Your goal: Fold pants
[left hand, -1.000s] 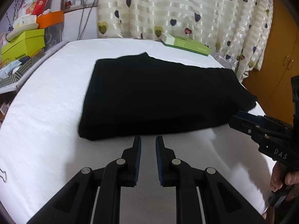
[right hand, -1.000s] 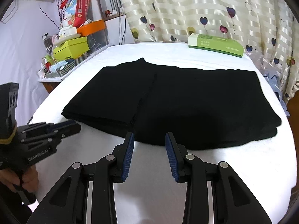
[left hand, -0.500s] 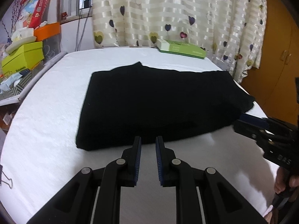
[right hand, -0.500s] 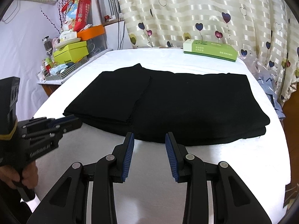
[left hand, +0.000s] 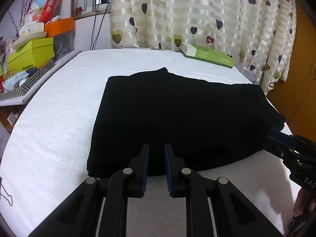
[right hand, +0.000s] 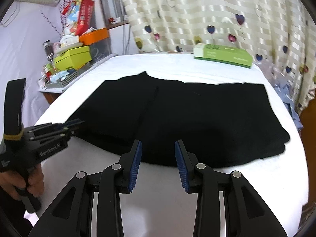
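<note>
The tabletop (left hand: 59,102), covered in white cloth, fills the middle of both views, with a heart-printed curtain (left hand: 197,15) across the top of the frame behind it. On the cloth the black pants (left hand: 177,118) lie flat at the centre as a broad folded rectangle; in the right wrist view a fold edge is seen running down the left half of the pants (right hand: 177,118). A green box (left hand: 207,56) rests on the far edge, upper right of centre, and a clutter of boxes (left hand: 31,53) is stacked at the upper left.

Compared with a second ago, both tools have been brought closer to the near edge of the garment, which is now overlapped in frame by the tips. The left tongs (left hand: 157,158) are held nearly together with only a narrow slit between the pads, gripping nothing. The right tongs (right hand: 158,158) are held apart, also empty. From this approach it is judged that a further fold is being prepared, with the near edge likely to be grasped next.
</note>
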The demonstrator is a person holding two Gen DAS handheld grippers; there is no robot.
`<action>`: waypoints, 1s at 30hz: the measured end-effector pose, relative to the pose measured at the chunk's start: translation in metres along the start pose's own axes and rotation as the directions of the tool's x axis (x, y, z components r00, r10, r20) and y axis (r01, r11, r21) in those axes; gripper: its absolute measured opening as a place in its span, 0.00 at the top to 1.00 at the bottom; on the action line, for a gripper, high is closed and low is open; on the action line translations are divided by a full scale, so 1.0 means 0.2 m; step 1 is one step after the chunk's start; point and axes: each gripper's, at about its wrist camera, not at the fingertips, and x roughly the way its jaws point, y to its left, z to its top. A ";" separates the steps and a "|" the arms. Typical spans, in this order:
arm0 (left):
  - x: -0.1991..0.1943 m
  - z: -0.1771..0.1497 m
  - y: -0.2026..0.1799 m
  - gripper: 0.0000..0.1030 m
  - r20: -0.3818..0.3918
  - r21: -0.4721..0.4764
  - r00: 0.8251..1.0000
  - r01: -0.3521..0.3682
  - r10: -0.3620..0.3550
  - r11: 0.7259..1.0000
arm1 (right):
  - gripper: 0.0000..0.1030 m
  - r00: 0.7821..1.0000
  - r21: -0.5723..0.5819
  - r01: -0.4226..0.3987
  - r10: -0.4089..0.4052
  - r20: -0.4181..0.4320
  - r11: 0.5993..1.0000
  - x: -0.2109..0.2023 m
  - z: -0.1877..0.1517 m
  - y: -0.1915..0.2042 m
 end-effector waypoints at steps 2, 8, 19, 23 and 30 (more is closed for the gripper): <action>0.01 -0.01 0.00 0.83 -0.004 -0.009 1.000 0.002 -0.002 1.000 | 0.65 1.000 -0.006 -0.021 0.021 -0.003 1.000 0.03 0.00 0.02; 0.03 -0.01 -0.06 0.78 -0.020 0.054 1.000 0.003 -0.002 0.999 | 0.65 0.998 0.026 -0.012 0.013 -0.055 1.000 0.10 -0.03 -0.03; -0.03 -0.06 -0.21 0.77 -0.019 0.098 0.993 0.115 -0.114 0.989 | 0.50 1.000 0.256 -0.018 0.011 0.027 0.967 -0.13 -0.12 -0.37; -0.07 -0.06 -0.19 0.77 0.009 0.093 0.995 0.094 -0.096 0.991 | 0.50 0.999 0.406 -0.003 -0.015 0.041 0.914 -0.20 -0.17 -0.56; -0.09 -0.05 -0.10 0.77 0.045 0.047 0.997 0.060 -0.062 0.997 | 0.43 0.995 0.613 -0.024 -0.038 0.088 0.790 -0.21 -0.20 -0.82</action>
